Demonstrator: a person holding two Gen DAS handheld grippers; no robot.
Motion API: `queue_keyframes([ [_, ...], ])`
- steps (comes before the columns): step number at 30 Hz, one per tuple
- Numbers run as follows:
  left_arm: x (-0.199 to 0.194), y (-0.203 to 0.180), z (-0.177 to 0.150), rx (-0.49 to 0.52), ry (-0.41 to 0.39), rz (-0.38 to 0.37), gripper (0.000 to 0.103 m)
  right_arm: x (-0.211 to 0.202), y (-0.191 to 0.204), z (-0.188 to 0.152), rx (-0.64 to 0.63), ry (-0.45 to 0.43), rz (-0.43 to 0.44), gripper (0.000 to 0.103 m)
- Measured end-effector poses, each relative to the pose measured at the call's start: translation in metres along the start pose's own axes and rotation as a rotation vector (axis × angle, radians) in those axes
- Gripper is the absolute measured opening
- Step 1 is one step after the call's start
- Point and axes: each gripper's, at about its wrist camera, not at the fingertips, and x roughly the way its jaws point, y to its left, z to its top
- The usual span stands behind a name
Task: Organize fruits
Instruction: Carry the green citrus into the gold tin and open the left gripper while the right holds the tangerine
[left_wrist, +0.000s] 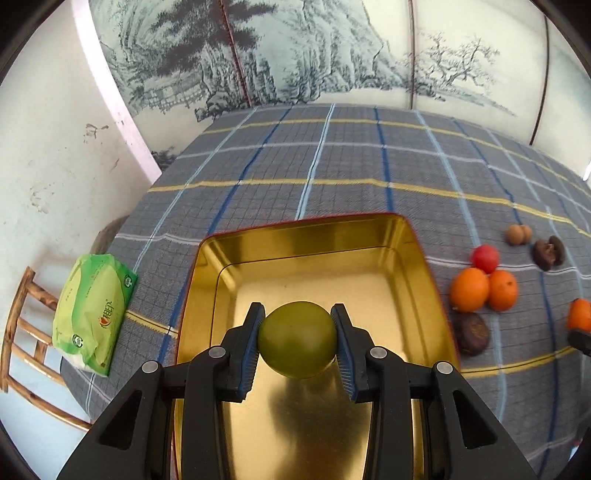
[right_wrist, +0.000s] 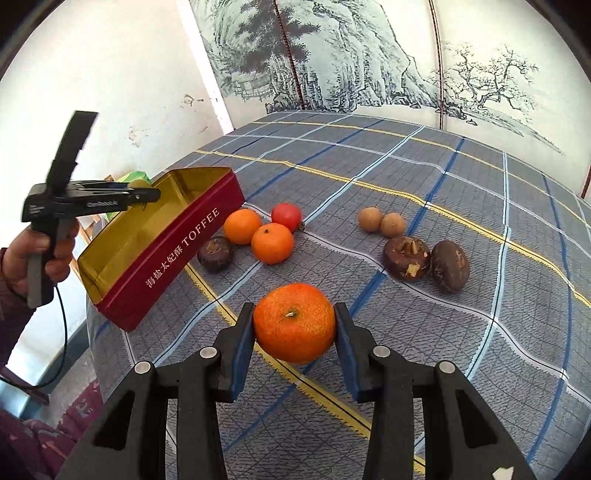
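My left gripper (left_wrist: 298, 332) is shut on a green fruit (left_wrist: 297, 339) and holds it above the gold inside of the red toffee tin (left_wrist: 369, 236). The tin also shows in the right wrist view (right_wrist: 177, 243), with the left gripper (right_wrist: 142, 194) over its far end. My right gripper (right_wrist: 294, 325) is shut on an orange tangerine (right_wrist: 294, 322) just above the cloth. Two tangerines (right_wrist: 258, 234), a red fruit (right_wrist: 286, 216), two small tan fruits (right_wrist: 382, 221) and three dark brown water chestnuts (right_wrist: 424, 260) lie on the checked cloth.
A green tissue pack (left_wrist: 94, 314) lies left of the tin near the table's left edge. A wooden chair (left_wrist: 22, 332) stands beyond that edge. A painted screen stands behind the table. The checked cloth (right_wrist: 461, 184) stretches far and right.
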Motion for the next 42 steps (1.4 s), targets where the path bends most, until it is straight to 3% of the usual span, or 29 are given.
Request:
queue_keyframes([
  [18, 0.036, 0.015, 0.013, 0.032, 0.047, 0.027, 0.038, 0.009, 0.009, 0.006, 0.001, 0.023, -0.002, 0.039],
  [35, 0.041, 0.020, 0.019, 0.048, 0.028, 0.044, 0.039, 0.016, 0.015, 0.013, 0.002, 0.040, 0.006, 0.039],
  [42, 0.026, 0.022, 0.013, 0.046, -0.032, 0.064, 0.061, 0.015, 0.023, 0.021, -0.018, 0.034, 0.015, 0.039],
])
